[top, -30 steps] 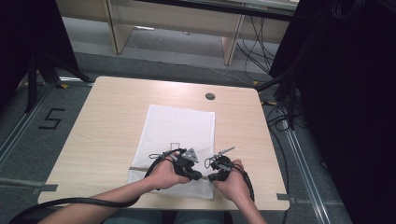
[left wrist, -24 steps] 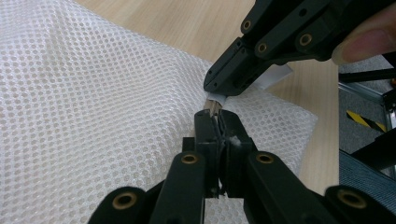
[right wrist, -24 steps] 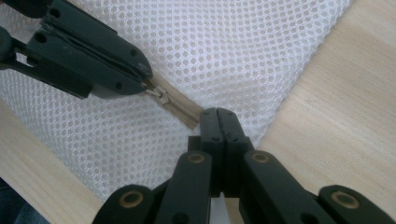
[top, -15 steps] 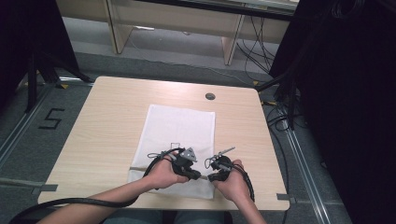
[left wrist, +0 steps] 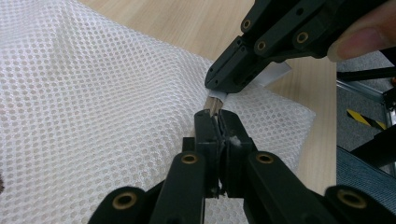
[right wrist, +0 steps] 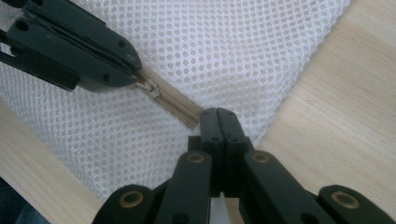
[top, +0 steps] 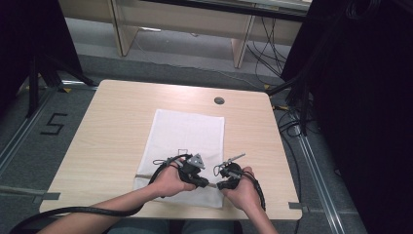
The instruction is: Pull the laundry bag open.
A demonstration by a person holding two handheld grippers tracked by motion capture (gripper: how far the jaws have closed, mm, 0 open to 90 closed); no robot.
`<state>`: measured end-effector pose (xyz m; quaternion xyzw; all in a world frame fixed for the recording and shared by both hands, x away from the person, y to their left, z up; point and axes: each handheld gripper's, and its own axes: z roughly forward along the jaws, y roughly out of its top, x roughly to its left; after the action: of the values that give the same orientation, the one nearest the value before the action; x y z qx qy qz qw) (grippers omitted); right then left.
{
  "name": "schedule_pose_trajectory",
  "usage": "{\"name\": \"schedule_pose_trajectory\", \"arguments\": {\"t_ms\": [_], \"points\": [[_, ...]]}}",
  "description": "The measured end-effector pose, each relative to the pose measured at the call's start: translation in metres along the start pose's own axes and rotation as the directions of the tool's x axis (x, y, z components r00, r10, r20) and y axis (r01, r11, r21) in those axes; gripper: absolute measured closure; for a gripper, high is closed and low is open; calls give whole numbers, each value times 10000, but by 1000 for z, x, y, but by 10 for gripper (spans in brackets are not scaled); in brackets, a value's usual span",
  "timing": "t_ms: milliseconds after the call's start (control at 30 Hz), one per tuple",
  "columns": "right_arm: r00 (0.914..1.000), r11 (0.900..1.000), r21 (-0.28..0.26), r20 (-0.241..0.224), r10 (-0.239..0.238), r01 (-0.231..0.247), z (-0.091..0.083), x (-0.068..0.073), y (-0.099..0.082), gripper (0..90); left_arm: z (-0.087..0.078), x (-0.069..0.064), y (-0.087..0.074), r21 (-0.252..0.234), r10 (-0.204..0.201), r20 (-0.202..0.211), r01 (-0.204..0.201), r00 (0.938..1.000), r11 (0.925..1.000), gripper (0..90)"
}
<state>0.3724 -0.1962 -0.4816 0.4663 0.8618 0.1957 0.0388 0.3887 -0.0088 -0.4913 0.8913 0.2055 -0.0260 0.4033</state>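
Mesh bag (top: 187, 141) lies near the desk's (top: 112, 126) front edge. Left gripper (left wrist: 217, 122) pinches its zipper pull (right wrist: 150, 87). Right gripper (right wrist: 218, 116) clamps the zipper tape (right wrist: 180, 109) end.

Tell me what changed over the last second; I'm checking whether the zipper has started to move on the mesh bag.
Nothing visibly changed. The left gripper stays shut on the zipper at its pull, the right gripper stays shut on the zipper's end, and the white mesh bag lies in the same place on the table.
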Motion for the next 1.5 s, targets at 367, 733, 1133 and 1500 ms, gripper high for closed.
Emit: {"name": "schedule_pose_trajectory", "arguments": {"t_ms": [367,733,1133,1500], "points": [[10000,10000,-6,-27,-28,28,0,0,0,900,-3,1,0,15,-5,-28,5,10000,10000,873],[10000,10000,-10,6,-55,55,0,0,0,900,-5,2,-2,-48,-103,1,103,9999,9999,873],[10000,9999,154,84,-32,31,-1,2,0,900,-6,2,-2,-75,-64,-2,64,10000,10000,873],[9994,9995,23,87,-330,330,0,1,1,900,-8,2,-3,-80,-85,-32,85,10000,9999,873]]}}
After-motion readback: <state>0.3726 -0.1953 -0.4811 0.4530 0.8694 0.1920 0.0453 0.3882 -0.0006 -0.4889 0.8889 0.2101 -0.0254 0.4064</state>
